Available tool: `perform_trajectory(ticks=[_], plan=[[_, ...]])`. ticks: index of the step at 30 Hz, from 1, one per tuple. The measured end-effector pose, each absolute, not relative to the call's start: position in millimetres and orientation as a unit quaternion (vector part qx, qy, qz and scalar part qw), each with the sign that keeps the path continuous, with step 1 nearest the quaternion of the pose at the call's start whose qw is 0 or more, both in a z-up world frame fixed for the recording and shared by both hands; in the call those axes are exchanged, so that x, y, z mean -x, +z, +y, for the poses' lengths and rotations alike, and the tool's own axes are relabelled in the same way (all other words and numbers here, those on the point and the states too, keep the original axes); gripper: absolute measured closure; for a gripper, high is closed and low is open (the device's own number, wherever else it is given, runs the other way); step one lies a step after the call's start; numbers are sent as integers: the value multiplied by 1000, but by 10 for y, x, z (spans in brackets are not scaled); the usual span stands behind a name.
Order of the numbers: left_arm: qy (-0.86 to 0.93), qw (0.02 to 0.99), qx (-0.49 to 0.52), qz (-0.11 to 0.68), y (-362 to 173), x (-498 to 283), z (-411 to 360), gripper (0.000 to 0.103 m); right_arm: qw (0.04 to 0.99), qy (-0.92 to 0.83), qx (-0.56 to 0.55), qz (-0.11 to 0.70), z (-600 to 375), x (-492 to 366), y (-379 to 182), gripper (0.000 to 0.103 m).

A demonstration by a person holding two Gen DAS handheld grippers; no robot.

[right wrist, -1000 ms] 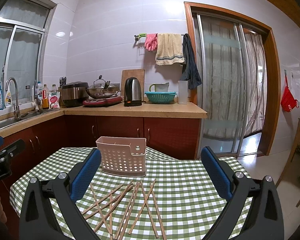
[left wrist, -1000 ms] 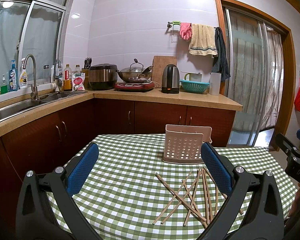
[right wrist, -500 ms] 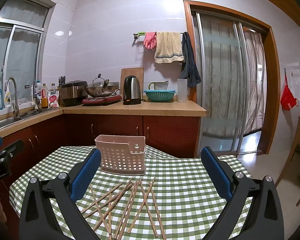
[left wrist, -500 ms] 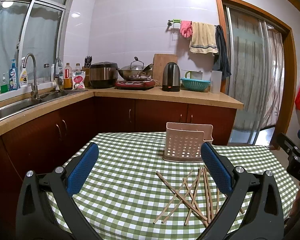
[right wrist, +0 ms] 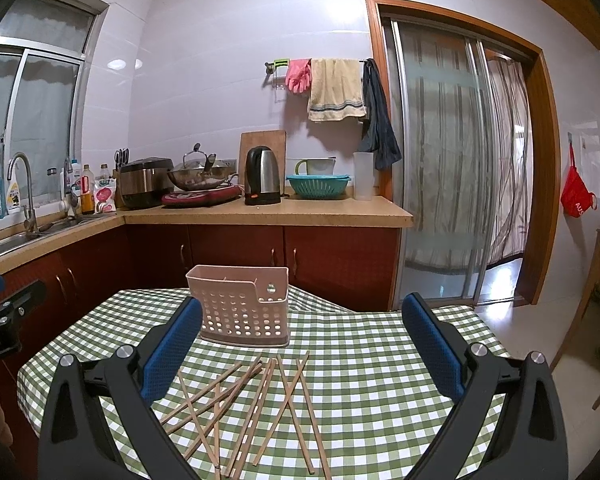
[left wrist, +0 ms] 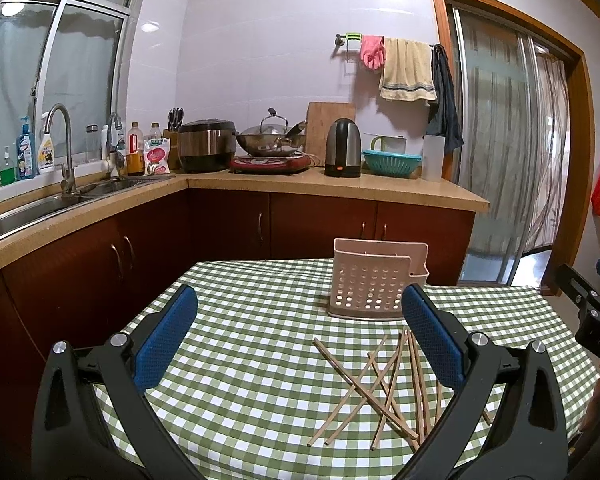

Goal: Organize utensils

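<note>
The chopsticks [left wrist: 384, 384] lie loose and crossed on the checked tablecloth [left wrist: 240, 360], ahead of and below both your grippers. From your left gripper [left wrist: 298, 336] they sit toward its right finger, and some sticks run behind that blue pad [left wrist: 432, 340]. From your right gripper [right wrist: 300, 344] the same pile [right wrist: 252, 396] spreads between the fingers, leaning toward the left pad [right wrist: 172, 348], a few sticks passing under it. Nothing touches the sticks.

Just past the pile stands the pink perforated holder [left wrist: 374, 284], upright on the cloth. It is ahead of your left gripper near the right finger, and ahead of your right gripper [right wrist: 244, 304] close beside the left finger's tip.

Both of your grippers hover over the table with fingers spread wide and nothing between them.

Beyond the table runs the counter [right wrist: 268, 212], with a kettle [right wrist: 262, 176], a teal colander [right wrist: 318, 186] and a wok [right wrist: 198, 174] on it.
</note>
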State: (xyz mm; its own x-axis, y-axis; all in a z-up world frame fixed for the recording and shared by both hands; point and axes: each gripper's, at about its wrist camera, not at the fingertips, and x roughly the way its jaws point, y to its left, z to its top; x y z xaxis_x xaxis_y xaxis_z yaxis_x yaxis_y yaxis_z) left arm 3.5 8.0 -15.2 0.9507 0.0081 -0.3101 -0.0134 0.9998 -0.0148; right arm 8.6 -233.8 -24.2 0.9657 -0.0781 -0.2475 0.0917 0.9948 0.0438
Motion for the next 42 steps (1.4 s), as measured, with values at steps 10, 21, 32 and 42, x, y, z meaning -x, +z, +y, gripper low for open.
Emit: perform_trajectory(ticks=[10,21,32,42], plan=[[2,977,-16,211,-593,-315,13,3,986,-36,-26,162,-2384,-256,-556,6],[11,951,-66,303,-1417,-744,48,19,970,-24,-28,239,-2474,-557,-1189,6],[-29,927,-93,363,-1876,-848,-12,37,956,-15,-48,290,-2528,-815,-1551,6],[-45,923,-95,371,-1914,-759,-40,43,953,-10,-55,296,-2557,-870,-1583,6]])
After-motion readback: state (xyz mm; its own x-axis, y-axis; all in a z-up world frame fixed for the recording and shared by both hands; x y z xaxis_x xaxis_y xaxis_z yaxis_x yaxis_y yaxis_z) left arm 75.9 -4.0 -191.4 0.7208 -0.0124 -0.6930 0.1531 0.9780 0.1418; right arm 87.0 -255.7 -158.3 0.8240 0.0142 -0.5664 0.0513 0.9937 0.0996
